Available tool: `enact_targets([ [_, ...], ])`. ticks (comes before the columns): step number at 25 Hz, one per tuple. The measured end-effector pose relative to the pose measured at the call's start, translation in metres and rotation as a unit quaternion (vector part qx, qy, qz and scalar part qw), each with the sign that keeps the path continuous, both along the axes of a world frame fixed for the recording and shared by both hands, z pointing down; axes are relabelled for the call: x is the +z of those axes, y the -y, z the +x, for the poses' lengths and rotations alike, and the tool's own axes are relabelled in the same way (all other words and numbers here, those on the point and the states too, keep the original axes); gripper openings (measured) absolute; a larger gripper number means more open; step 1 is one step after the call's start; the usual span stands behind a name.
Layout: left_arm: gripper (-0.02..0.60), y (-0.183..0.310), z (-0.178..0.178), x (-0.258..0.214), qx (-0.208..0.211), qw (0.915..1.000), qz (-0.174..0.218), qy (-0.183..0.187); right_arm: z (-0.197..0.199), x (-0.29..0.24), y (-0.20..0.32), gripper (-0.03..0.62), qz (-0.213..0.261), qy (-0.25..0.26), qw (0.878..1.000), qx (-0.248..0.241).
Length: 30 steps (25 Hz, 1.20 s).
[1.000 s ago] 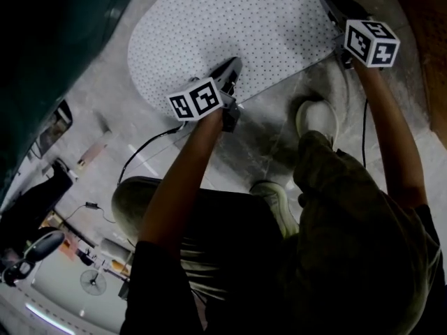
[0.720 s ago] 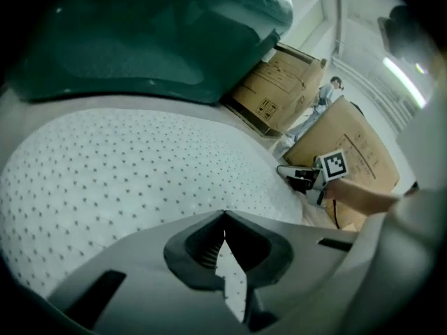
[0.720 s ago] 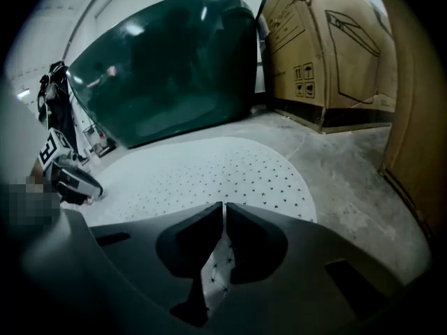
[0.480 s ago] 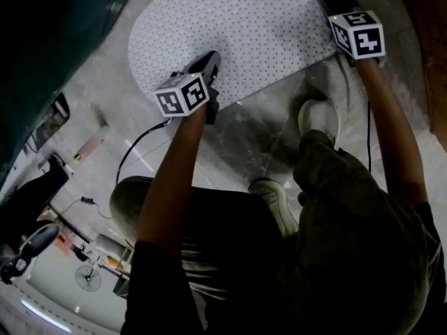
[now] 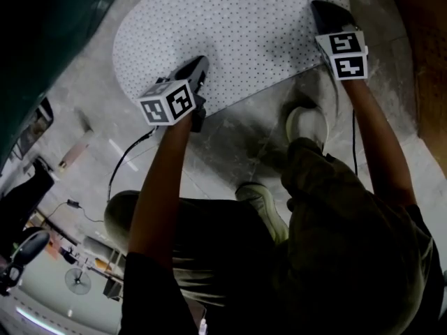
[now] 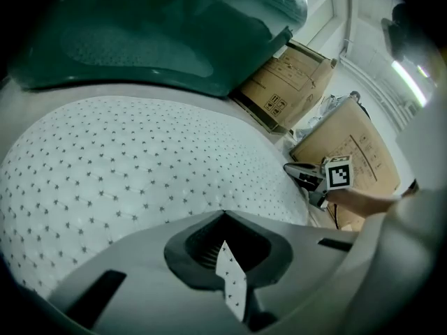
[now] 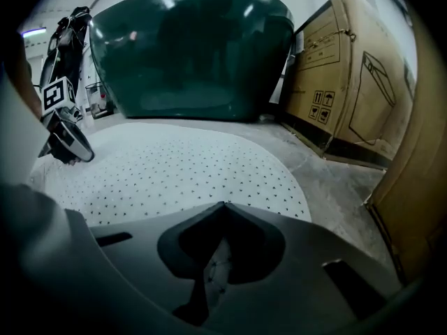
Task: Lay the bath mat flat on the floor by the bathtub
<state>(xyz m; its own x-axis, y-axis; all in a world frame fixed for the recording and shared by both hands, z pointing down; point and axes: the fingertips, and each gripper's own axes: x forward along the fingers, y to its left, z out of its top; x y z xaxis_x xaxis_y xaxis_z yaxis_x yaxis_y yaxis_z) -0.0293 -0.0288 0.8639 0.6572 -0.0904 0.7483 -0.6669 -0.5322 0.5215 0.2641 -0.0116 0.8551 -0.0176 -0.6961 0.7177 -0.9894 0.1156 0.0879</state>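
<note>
A white oval bath mat [image 5: 230, 26] with small dark dots lies spread on the grey floor beside the dark green bathtub [image 5: 42, 33]. My left gripper [image 5: 201, 63] is at the mat's near edge, shut, and a flap of mat [image 6: 230, 278] is pinched in its jaws. At the mat's right end my right gripper [image 5: 320, 9] has just been closing; a fold of mat [image 7: 209, 271] sits between its shut jaws. The mat [image 6: 140, 159] runs up to the tub [image 6: 154, 33], and the right gripper view shows the mat [image 7: 174, 166] flat before the tub [image 7: 188, 47].
Cardboard boxes [image 7: 349, 68] stand to the right of the tub, seen too in the left gripper view as boxes [image 6: 279, 89]. The person's shoes [image 5: 307, 121] rest on the floor just behind the mat. A black cable [image 5: 129, 155] trails at the left.
Both grippers and the mat have shifted left in the head view. The left gripper moved left along the near edge. The right gripper's marker cube rolled to a new face.
</note>
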Motion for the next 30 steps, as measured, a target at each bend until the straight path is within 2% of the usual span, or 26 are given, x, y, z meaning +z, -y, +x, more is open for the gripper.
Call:
enact_targets([
  [5,0.018,0.007,0.003,-0.003,0.001,1.0000,0.003,0.003,0.005,-0.002,0.006,0.023,-0.018,0.046,0.999,0.005],
  [8,0.018,0.013,0.007,-0.008,-0.002,1.0000,0.008,0.003,0.008,-0.008,0.012,0.023,-0.013,0.050,0.999,0.006],
  [12,0.018,0.016,0.007,-0.012,-0.001,0.9997,0.023,0.005,0.005,-0.024,0.003,0.023,-0.015,0.088,0.995,0.035],
  [16,0.018,0.014,0.004,-0.016,0.019,0.9985,0.040,0.033,-0.006,-0.053,-0.015,0.023,-0.039,0.129,0.990,0.050],
  [20,0.018,-0.018,-0.002,-0.046,0.045,0.9977,0.026,0.043,-0.027,-0.089,-0.054,0.023,-0.067,0.161,0.981,0.091],
  [23,0.018,-0.057,-0.019,-0.075,0.051,0.9975,0.014,0.046,-0.036,-0.105,-0.079,0.023,-0.087,0.148,0.979,0.110],
  [25,0.018,-0.099,-0.039,-0.095,0.053,0.9972,-0.013,0.051,-0.046,-0.117,-0.105,0.023,-0.114,0.143,0.976,0.118],
  [28,0.018,-0.144,-0.065,-0.128,0.041,0.9967,-0.043,0.055,-0.065,-0.139,-0.139,0.023,-0.152,0.163,0.969,0.109],
  [30,0.018,-0.164,-0.076,-0.152,0.028,0.9963,-0.051,0.063,-0.072,-0.159,-0.158,0.023,-0.162,0.169,0.968,0.087],
])
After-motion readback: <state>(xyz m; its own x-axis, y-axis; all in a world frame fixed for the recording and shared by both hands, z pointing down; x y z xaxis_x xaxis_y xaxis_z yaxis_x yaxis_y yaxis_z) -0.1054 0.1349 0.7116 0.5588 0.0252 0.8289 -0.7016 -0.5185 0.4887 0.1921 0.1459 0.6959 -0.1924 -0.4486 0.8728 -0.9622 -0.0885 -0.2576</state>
